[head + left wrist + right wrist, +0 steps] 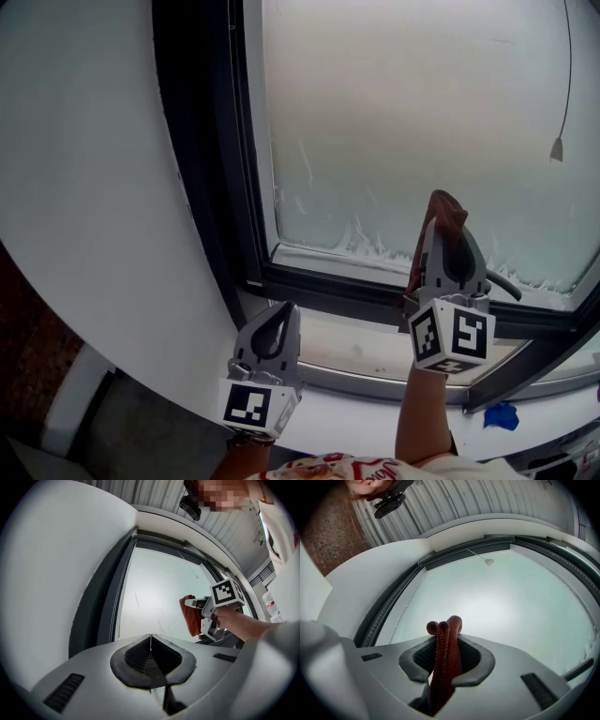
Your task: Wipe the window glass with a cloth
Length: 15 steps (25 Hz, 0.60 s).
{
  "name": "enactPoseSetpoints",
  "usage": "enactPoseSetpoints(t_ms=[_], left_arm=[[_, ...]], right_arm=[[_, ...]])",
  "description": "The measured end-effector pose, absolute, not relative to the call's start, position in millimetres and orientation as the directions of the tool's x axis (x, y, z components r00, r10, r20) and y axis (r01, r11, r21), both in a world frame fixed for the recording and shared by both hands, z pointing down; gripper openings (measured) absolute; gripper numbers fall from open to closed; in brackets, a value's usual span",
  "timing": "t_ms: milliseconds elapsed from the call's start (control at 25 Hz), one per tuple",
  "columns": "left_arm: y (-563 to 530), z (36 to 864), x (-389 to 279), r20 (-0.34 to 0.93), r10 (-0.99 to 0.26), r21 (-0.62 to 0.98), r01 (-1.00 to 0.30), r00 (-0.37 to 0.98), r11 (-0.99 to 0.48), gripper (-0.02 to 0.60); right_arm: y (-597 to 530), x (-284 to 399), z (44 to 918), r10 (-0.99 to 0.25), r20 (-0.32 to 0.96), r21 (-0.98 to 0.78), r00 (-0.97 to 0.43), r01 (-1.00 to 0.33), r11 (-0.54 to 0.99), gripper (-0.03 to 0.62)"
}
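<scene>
While the right gripper (452, 246) clamps the red cloth (446, 210) before the lower right of the glass (412, 112), the left gripper (274, 330) hangs low at the left, jaws together on nothing; next, I judge, press cloth flat onto glass and sweep

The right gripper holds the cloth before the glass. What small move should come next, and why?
Probably ease the right gripper forward until the cloth presses on the glass. Its fingers are shut on the cloth, a fold sticks out past the tips toward the glass, and streaks show low on it. Contact cannot be confirmed.
</scene>
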<state>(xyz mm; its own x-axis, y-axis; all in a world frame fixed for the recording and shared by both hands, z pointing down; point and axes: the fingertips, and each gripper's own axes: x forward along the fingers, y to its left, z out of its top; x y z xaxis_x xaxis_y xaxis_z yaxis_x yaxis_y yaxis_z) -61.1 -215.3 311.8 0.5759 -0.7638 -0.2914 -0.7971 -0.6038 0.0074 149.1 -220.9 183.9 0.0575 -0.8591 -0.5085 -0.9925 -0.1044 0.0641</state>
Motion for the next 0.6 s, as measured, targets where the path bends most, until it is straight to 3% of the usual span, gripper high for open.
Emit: enactPoseSetpoints(t_ms=[600], left_arm=[[-219.4, 315.6, -120.1, -0.293, -0.804, 0.000, -0.841, 0.517, -0.541, 0.021]], right_arm=[[-282.9, -7.0, 202.4, -0.875, -0.451, 0.090, -0.178, -0.984, 0.154, 0.087]])
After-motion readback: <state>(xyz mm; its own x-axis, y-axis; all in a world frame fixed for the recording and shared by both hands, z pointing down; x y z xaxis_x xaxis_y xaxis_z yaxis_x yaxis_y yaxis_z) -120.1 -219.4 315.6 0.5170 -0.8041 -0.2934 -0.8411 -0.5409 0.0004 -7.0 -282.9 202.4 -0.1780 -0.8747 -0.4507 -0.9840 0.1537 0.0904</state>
